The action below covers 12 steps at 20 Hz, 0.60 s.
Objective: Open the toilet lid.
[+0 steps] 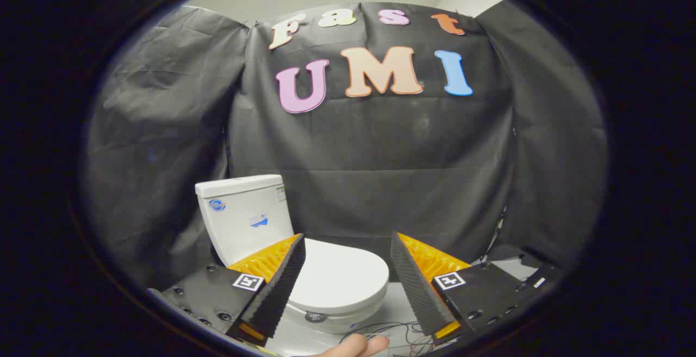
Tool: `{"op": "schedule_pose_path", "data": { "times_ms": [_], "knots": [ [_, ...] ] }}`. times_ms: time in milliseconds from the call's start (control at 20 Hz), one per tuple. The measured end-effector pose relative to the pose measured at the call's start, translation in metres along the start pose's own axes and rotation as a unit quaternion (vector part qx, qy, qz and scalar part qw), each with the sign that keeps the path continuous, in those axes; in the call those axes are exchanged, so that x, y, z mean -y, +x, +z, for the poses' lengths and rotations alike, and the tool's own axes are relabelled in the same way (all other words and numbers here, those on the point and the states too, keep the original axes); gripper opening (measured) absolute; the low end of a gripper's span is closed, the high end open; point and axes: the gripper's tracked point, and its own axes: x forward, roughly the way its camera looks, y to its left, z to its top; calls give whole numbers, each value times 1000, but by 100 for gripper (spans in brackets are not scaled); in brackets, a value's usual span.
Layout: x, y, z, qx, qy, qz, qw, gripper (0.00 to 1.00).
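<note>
My tongs point(348, 270) are spread wide, holding nothing; the toilet lid point(340, 281) lies flat and closed ahead between the fingers, in front of the cistern point(244, 215). Judged rigid, smooth, slippery, hinged at the cistern side; best to hook under its front lip.

toilet lid point(340, 275) | white | shut flat | before upright tank point(244, 215)

No readable text: small blurred stickers on the toilet tank point(244, 213), square coded markers on the gripper point(348, 254).
</note>
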Motion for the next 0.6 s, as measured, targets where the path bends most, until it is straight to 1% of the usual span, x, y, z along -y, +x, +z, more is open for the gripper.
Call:
{"op": "schedule_pose_path", "data": {
  "times_ms": [100, 150, 200, 250, 350, 450, 500, 600],
  "knots": [
    [-17, 13, 3, 32, 12, 19, 999, 99],
    [-30, 19, 3, 35, 26, 30, 999, 99],
    [-42, 25, -6, 26, 32, 37, 998, 99],
    [-55, 30, -20, 18, 28, 42, 999, 99],
    [-74, 36, -35, 11, 24, 50, 998, 99],
    [-91, 35, -42, 16, 56, 60, 996, 99],
    [-96, 35, -48, 9, 61, 61, 996, 99],
    [-92, 32, -53, -4, 42, 51, 998, 99]
  ]
}}
